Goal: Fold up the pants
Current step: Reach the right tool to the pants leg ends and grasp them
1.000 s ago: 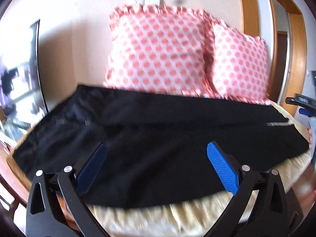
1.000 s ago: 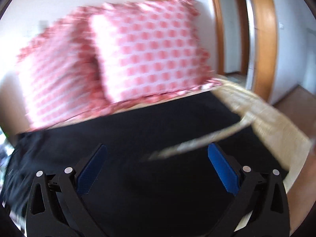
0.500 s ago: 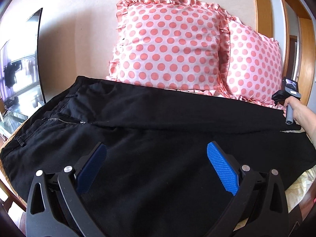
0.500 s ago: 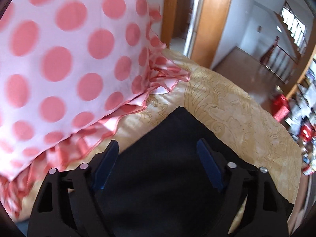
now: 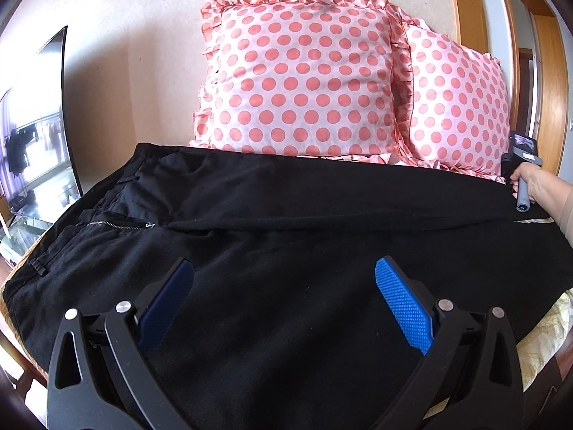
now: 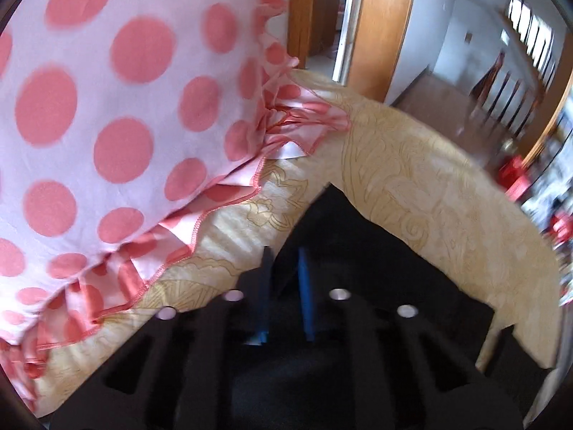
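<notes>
Black cotton pants [image 5: 286,236]: spread flat across the bed with its cream, gold-patterned cover [image 6: 412,179], waistband and zip at the left. Your right hand-held gripper [image 6: 284,286]: clenched on the far leg's hem corner. Your left hand-held gripper [image 5: 283,304]: released, jaws wide above the near leg. Behind: two pink polka-dot frilled pillows [image 5: 304,82].

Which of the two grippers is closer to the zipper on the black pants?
Left. The left gripper hangs open over the pants near the waist, with the zipper just ahead to its left. The right gripper is shut on a leg hem at the far end.
</notes>
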Tool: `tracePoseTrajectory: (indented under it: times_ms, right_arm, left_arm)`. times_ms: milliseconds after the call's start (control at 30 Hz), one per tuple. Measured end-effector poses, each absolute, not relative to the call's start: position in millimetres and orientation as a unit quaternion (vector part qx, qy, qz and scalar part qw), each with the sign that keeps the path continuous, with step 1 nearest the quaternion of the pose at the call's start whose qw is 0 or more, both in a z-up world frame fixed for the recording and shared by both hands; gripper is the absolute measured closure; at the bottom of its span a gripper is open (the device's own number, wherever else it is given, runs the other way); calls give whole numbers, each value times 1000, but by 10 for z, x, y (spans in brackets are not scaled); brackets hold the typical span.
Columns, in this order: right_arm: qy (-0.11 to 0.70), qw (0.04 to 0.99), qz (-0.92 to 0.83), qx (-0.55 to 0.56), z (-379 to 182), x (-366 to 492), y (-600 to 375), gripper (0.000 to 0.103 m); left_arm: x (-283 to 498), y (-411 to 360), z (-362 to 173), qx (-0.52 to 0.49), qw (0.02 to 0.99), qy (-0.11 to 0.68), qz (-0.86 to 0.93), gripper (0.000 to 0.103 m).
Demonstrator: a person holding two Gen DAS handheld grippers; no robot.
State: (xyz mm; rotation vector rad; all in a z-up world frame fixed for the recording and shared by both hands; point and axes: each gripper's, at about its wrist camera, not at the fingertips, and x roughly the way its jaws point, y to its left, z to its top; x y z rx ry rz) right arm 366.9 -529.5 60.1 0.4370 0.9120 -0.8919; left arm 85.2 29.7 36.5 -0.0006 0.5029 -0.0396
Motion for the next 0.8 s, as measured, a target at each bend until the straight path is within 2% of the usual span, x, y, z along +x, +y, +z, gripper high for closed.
tracePoseTrajectory:
  times_ms: [67,267,500,667,800]
  right_arm:
    - [400,795,-390,238,629,3515,-5354,98]
    - [320,844,-317,290,929,2842,-5277,101]
    - [235,894,-222,312,1258,1493,-4934,101]
    - [237,890,-199,335,999,671,-4697,101]
    - [270,870,-188,368,670,496,-4698,101]
  left_arm:
    - [826,317,369,-5,968,249,-20,2]
    - [697,367,404,-18,970,241,-26,2]
    - [515,355,447,-26,972,233,-36,2]
    - [400,327,464,-27,972,229,-42,2]
    - [392,312,471,-32,971,232,-45,2]
